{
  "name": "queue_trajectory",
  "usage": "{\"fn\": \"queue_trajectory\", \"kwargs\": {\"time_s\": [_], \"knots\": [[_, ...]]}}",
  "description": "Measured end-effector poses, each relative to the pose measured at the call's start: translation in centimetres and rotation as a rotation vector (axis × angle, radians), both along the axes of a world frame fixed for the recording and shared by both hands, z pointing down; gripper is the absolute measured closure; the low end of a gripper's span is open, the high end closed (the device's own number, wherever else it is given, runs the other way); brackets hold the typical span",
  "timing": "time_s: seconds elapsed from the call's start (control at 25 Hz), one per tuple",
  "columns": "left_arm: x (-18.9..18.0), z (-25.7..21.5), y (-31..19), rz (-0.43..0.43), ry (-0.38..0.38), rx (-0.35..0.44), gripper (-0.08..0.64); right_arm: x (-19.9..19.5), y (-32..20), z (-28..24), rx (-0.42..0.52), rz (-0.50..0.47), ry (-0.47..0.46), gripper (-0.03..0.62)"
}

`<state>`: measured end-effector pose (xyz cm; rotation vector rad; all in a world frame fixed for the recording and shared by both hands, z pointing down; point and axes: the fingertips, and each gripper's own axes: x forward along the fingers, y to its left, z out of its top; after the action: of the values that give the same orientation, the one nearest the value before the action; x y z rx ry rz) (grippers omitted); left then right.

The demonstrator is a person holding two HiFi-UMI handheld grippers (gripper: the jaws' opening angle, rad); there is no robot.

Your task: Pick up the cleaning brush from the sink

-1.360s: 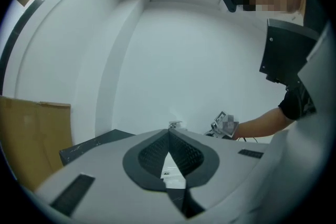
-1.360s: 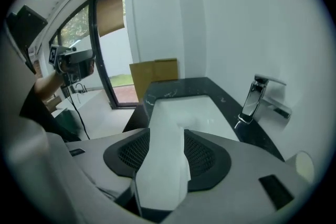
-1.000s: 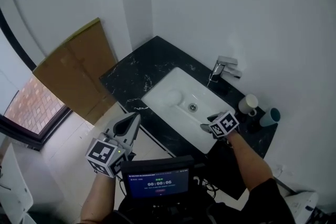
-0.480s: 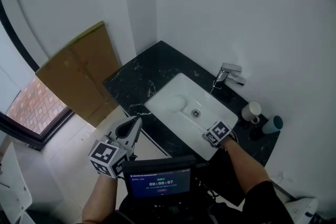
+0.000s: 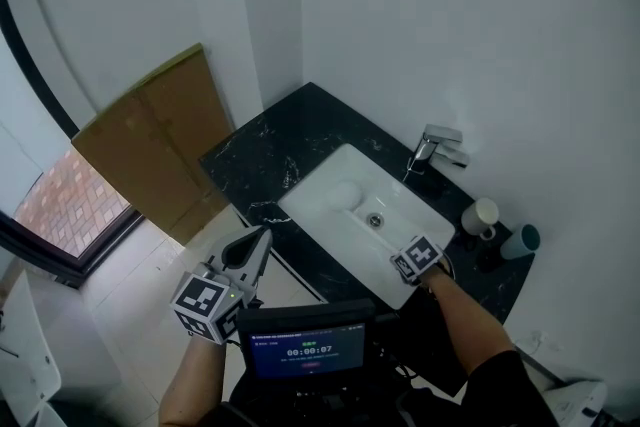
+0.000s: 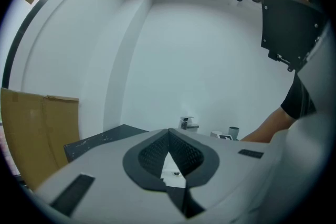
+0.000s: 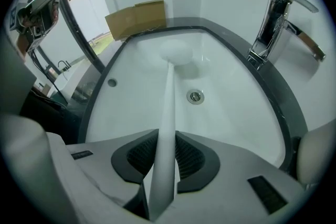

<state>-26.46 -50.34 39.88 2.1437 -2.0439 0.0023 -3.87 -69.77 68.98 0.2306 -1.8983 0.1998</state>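
Brush handling: I judge the brush [image 7: 167, 113] light and stiff; its smooth handle could slip, so I want the hold square across the near end
Brush look: all white, a long flat handle with a rounded head
Brush place: lying in the sink [image 7: 236, 113], head at the far end, handle passing left of the drain [image 7: 195, 96]
Right tongs [image 7: 164, 160]: just been closing, pads now pressing the handle on both sides
Left tongs [image 6: 169, 157]: tips together, nothing between them, held in front of the counter [image 5: 260, 145]
Nearby: tap [image 7: 270, 21] at the sink's right
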Motion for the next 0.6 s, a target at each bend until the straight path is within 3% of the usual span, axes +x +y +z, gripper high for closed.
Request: {"fn": "queue_trajectory", "kwargs": {"time_s": [0.28,0.44,0.6], "knots": [[2.4,-0.7,-1.2,0.069,0.027,-0.023,0.549,0.1,1.6,-7.2,-0.029,0.038,-0.21,0.509],[3.1,-2.2,-1.8,0.138,0.009,0.012,0.549,1.1,3.3,-12.2,0.049,0.066,-0.277,0.509],[2.9,-2.3,0.1,0.221,0.006,0.016,0.549,1.8,8.1,-16.9,0.123,0.153,-0.354,0.509]]}}
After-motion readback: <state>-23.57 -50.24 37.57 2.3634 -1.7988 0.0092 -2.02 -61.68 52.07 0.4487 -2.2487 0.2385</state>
